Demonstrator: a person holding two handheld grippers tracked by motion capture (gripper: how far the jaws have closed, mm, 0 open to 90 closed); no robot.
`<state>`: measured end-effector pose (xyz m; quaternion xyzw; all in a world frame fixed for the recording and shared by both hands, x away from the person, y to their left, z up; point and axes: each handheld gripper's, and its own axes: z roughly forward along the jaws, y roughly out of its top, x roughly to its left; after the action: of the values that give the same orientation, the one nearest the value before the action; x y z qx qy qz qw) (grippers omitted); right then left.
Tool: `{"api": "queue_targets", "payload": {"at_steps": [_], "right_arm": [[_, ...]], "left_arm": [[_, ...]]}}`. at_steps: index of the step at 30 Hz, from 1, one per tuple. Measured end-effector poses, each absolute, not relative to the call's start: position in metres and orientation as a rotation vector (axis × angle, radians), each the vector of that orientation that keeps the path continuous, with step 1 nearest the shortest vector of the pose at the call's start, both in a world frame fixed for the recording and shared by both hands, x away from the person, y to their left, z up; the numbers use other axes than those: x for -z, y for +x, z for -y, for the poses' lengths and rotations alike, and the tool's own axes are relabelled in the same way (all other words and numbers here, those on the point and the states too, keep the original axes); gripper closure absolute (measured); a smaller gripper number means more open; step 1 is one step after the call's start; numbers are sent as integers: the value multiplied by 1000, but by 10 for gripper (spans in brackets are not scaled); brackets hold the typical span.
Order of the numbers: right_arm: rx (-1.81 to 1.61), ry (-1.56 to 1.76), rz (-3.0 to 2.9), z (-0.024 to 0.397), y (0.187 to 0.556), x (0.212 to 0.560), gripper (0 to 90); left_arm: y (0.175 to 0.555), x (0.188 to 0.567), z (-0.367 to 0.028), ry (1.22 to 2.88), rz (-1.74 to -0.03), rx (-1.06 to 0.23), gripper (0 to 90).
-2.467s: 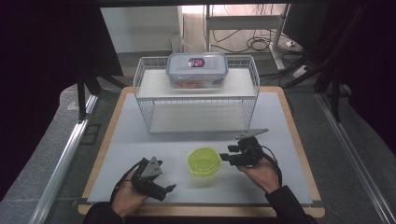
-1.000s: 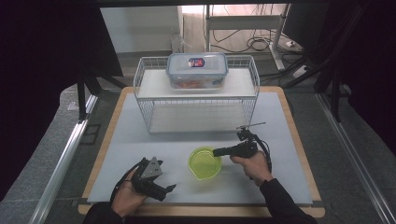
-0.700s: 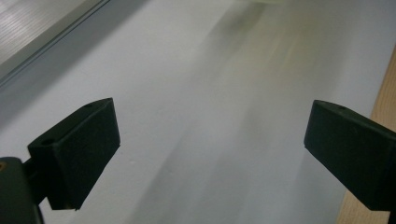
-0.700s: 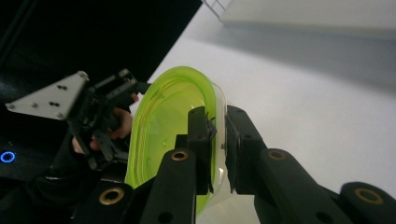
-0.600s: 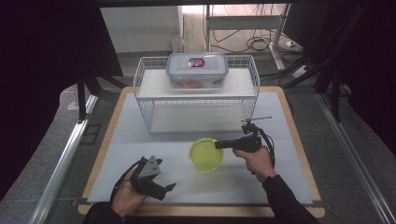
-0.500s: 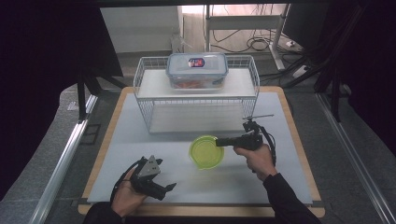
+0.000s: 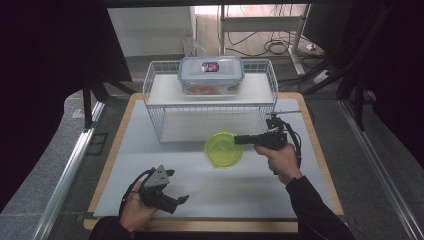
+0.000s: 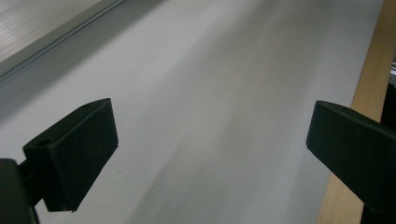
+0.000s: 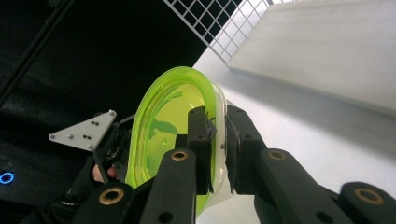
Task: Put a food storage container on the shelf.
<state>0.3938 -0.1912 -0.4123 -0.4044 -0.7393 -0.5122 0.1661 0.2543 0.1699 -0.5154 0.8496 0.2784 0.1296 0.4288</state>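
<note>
I am holding the green bowl [image 7: 223,150] by its rim in my right gripper [image 7: 241,140], one jaw inside the wall and one outside, pressing tight; the bowl is hanging tilted above the white mat [image 7: 200,175], just in front of the wire rack [image 7: 210,117]; a lidded container [image 7: 211,75] is sitting on the rack's shelf; my left gripper [image 7: 172,200] is resting near the mat's front edge, its jaws standing wide with nothing between them.
</note>
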Motion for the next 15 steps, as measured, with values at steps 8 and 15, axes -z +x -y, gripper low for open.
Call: {"api": "queue_targets", "payload": {"at_steps": [8, 15], "right_arm": [[1516, -1160, 2095, 190, 399, 388, 817], [1558, -1161, 2072, 191, 406, 367, 817]], "left_arm": [[254, 516, -170, 2127, -689, -325, 19], [255, 516, -170, 2132, -684, -328, 19]]}}
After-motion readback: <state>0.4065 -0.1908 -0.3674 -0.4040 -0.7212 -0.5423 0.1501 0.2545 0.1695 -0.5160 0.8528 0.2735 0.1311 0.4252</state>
